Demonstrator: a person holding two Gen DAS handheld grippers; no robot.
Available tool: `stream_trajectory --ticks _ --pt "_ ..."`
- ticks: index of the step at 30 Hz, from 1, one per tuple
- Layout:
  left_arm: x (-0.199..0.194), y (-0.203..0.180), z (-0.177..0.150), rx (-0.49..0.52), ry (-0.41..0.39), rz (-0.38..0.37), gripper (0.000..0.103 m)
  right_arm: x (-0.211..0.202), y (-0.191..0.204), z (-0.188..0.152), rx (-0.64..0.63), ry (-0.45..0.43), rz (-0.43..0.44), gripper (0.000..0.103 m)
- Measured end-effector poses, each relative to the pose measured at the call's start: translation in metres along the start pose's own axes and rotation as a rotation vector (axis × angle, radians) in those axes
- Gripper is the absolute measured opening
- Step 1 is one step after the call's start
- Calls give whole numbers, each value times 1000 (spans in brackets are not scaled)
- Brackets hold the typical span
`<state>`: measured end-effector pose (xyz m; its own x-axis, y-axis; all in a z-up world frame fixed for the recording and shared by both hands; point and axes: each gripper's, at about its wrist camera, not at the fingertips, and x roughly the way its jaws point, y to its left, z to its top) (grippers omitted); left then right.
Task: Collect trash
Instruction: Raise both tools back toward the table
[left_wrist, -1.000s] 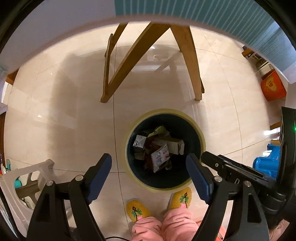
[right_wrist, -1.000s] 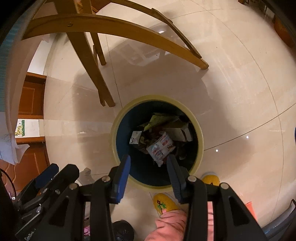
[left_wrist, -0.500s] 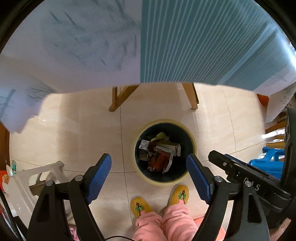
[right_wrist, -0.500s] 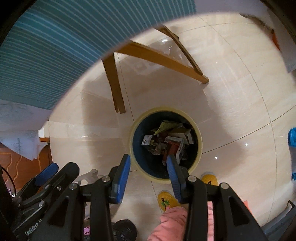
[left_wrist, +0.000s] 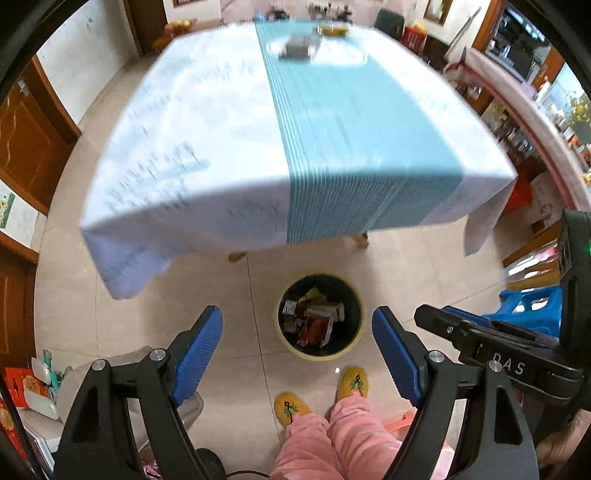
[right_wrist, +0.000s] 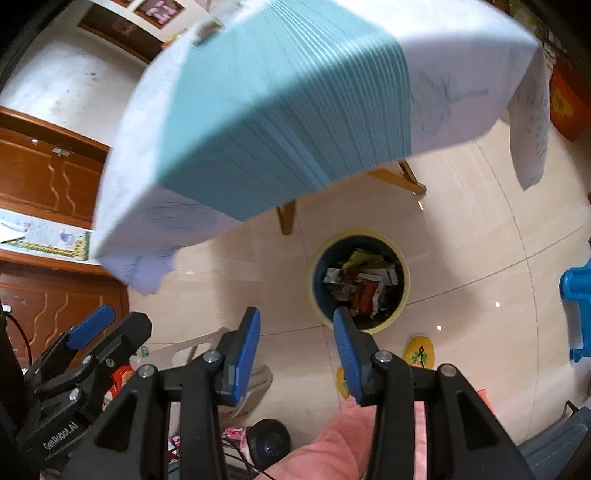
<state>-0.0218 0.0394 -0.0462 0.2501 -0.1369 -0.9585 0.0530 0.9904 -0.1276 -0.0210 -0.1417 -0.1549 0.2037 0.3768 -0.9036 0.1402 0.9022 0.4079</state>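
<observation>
A round bin (left_wrist: 354, 345) with a pale yellow rim stands on the tiled floor, holding crumpled wrappers and cartons (left_wrist: 314, 319). My left gripper (left_wrist: 297, 341) hangs high above it, open wide, nothing between its blue pads. In the right wrist view the same bin (right_wrist: 404, 280) lies below and right of my right gripper (right_wrist: 297, 339), whose jaws stand partly apart and empty. On the far end of the table a small blurred object (left_wrist: 299, 48) lies on the teal runner.
A table (left_wrist: 207, 155) with a white cloth and teal striped runner fills the upper view, its wooden legs (right_wrist: 286, 218) beside the bin. A person's pink trousers and yellow slippers (left_wrist: 352, 380) stand near the bin. A blue plastic stool (left_wrist: 532, 310) sits right; wooden cabinets (right_wrist: 40, 173) stand left.
Both grippers have risen well above the bin, which now looks much smaller. The tabletop has come into view from above. Neither gripper's jaws have changed.
</observation>
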Motion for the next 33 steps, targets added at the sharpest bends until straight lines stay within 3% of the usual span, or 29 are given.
stream_trajectory --ticks 8,13,20,25,33 --pt "-84 9 23 -23 -86 -90 81 -91 43 3 -77 -140 38 41" --pt "-129 3 44 29 -206 -86 81 -144 68 13 -124 -275 45 41" --pt "-171 6 81 49 -276 -127 80 -202 95 35 -168 -419 53 41" --pt "-183 7 112 58 -342 -105 80 -217 106 55 -196 -474 44 41" --pt "-159 -3 177 59 -335 -63 80 -212 105 109 -225 -488 40 41"
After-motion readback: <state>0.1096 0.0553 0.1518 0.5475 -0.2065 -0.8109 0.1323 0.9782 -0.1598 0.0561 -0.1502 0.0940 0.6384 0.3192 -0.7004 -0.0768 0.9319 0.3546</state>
